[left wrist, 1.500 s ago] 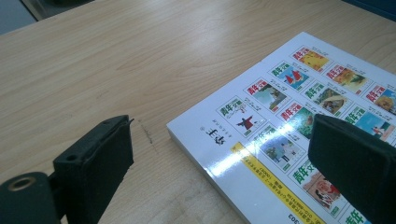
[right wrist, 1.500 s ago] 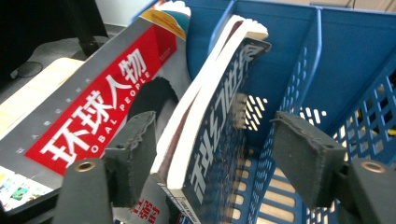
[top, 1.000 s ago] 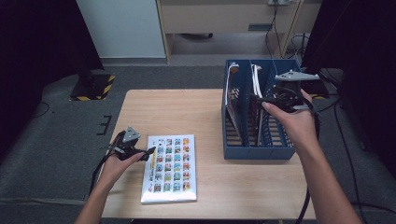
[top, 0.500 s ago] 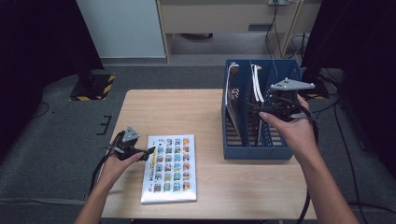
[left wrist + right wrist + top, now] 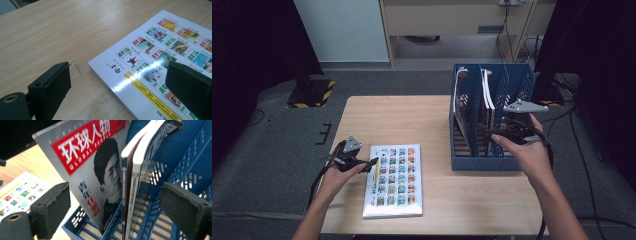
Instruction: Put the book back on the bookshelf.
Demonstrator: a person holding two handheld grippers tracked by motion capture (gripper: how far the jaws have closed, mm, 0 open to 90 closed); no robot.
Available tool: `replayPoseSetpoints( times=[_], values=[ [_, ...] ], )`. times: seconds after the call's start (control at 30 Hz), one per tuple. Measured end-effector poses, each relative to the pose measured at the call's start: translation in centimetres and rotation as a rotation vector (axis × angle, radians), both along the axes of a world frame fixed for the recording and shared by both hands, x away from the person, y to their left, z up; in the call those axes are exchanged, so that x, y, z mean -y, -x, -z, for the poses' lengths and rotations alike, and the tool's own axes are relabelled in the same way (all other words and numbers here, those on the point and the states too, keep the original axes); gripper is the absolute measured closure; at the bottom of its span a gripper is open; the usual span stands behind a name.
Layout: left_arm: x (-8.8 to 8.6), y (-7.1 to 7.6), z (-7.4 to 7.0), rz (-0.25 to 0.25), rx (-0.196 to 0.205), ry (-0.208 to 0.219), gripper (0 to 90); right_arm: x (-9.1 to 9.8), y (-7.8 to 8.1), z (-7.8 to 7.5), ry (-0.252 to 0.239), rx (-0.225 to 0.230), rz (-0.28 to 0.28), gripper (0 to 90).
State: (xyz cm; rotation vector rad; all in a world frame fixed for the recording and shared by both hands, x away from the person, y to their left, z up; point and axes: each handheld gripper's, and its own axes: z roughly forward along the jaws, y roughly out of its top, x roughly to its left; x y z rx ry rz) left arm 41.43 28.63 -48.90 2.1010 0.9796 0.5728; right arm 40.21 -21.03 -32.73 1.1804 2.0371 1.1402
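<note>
A book (image 5: pixel 393 180) with a grid of small colour pictures on its cover lies flat on the wooden table (image 5: pixel 412 120). My left gripper (image 5: pixel 373 162) rests at the book's left edge. It is open, with one jaw over bare wood and the other over the book's (image 5: pixel 160 50) corner, touching nothing. My right gripper (image 5: pixel 488 134) is at the blue file rack (image 5: pixel 484 162), pointing at the magazines (image 5: pixel 486 90) standing in it. Its jaws have just been opening and stand wide apart. A red-titled magazine (image 5: pixel 92 165) and white-edged books (image 5: pixel 135 182) lie just beyond the pads, untouched.
The rack takes up the table's right side, and its right-hand slots (image 5: pixel 180 170) look free. Cables trail from both grippers. A cabinet (image 5: pixel 452 20) stands on the floor beyond the table.
My right hand has come down from above the rack's top to its near side, and the jaws look wider. The left hand and the flat book have not moved.
</note>
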Motion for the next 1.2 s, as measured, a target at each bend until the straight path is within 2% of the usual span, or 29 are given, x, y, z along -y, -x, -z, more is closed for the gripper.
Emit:
replayPoseSetpoints(
  times=[0.2, 0.23, 0.4, 0.67, 0.97, 1.2],
  values=[
    [0.0, 0.0, 0.0, 0.0, 0.0, 0.001, 5.8, 0.3, 0.5, 1.2, 0.003, -0.026, 0.002, 9.2],
    [0.0, 0.0, 0.0, 0.0, 0.0, 0.001, 5.8, 0.4, 0.7, 1.9, 0.007, -0.033, 0.003, 9.2],
    [0.1, 0.0, 0.1, 0.002, -0.001, -0.004, 5.8, 0.5, 1.1, 3.1, 0.003, -0.053, -0.002, 8.8],
    [0.1, 0.0, 0.1, 0.002, -0.002, -0.002, 5.8, 0.1, 1.7, 4.5, -0.007, -0.081, -0.02, 8.7],
    [0.0, 0.0, 0.2, -0.001, -0.005, -0.007, 5.8, -1.6, 2.8, 6.7, -0.019, -0.115, -0.068, 9.2],
    [0.1, 0.1, 0.3, -0.002, -0.005, -0.007, 5.8, -3.0, 3.3, 7.8, -0.026, -0.13, -0.106, 10.1]
  ],
)
